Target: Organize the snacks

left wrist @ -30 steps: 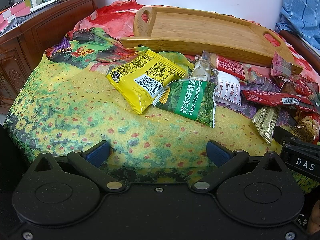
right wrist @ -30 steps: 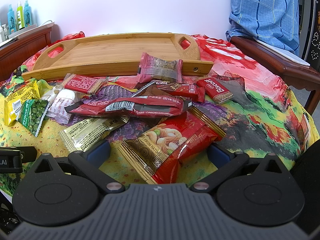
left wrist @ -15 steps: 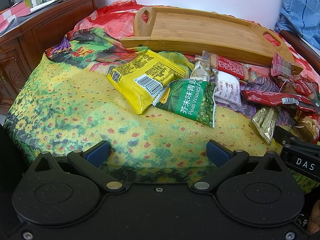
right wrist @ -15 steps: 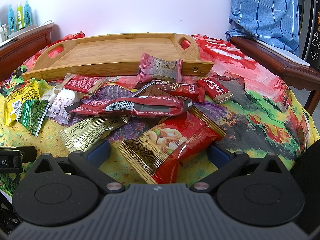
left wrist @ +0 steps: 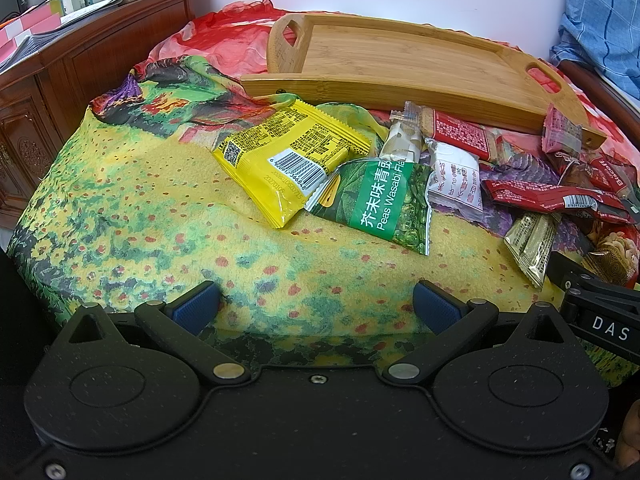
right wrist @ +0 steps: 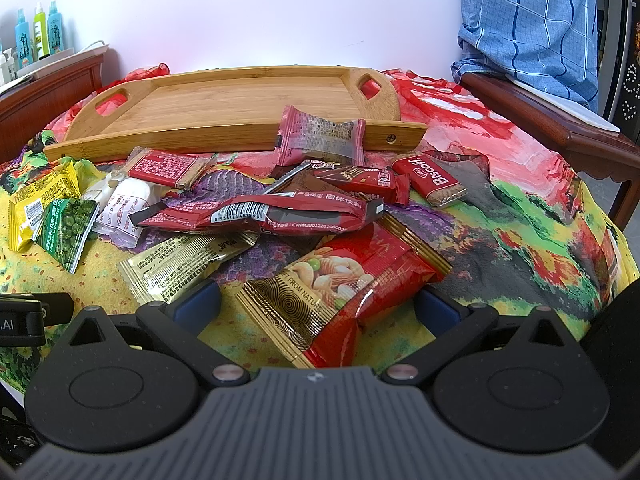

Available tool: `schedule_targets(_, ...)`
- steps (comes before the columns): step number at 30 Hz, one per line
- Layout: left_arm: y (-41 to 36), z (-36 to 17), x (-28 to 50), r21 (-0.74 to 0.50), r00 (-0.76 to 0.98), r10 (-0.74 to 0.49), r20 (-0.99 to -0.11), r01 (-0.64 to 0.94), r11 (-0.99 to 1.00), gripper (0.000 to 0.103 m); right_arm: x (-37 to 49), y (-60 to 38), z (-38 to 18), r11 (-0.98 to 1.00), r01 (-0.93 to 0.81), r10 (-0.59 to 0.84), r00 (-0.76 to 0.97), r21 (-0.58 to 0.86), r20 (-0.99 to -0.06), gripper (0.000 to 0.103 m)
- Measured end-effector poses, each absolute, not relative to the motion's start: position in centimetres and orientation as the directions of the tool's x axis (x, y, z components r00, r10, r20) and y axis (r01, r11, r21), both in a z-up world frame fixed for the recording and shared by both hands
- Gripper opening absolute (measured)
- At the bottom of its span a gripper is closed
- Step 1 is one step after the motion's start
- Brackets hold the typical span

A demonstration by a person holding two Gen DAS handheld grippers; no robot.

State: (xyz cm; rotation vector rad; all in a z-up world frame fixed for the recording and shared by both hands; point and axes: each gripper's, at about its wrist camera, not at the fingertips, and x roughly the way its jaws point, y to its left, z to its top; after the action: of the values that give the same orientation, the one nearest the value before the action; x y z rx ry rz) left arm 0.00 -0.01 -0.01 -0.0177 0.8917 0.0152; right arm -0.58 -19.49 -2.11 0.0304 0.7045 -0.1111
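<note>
- Left wrist view: my left tool (left wrist: 316,306) stands wide open over the flowered cloth (left wrist: 140,208), gripping nothing. At frame centre a glossy yellow packet (left wrist: 286,160) overlaps a green wasabi-pea packet (left wrist: 384,200); the bamboo tray (left wrist: 400,60) lies above.
- Right wrist view: my right tool (right wrist: 316,306) is open too, and a red-and-gold nut packet (right wrist: 340,284) lies between its fingers, ungripped. Red wrappers crowd mid-frame below the tray (right wrist: 240,100).

The green pea packet (left wrist: 382,202) is partly covered by the yellow packet (left wrist: 288,160), and its printed name is cut short. The nut packet (left wrist: 612,254) is cut off by the left-wrist view's right edge. The bottles (right wrist: 36,30) are too small to be read. The checked shirt (right wrist: 532,24) is cropped at the top.
</note>
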Motion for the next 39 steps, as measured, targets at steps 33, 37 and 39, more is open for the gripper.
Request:
schedule_targets(33,-1.1,3.7,-0.8,-0.031,0.789,-0.089,-0.608,0.089,0.996,0.083,-2.2,-21.1,-0.4,0.989,0.138,-0.077,0.766,0.047,-0.638,0.1)
schedule_targets(37,-1.8,3.5,0.1,-0.001,0.786,-0.086,-0.612,0.109,0.994,0.075,-2.0,-21.3,-0.6,0.985,0.156,-0.074,0.751,0.067,-0.656,0.096)
schedule_targets(39,-1.9,3.2,0.3,0.009,0.785,-0.076,-0.615,0.103,0.995,0.075,-2.0,-21.5,-0.6,0.983,0.161,-0.069,0.753,0.083,-0.654,0.096)
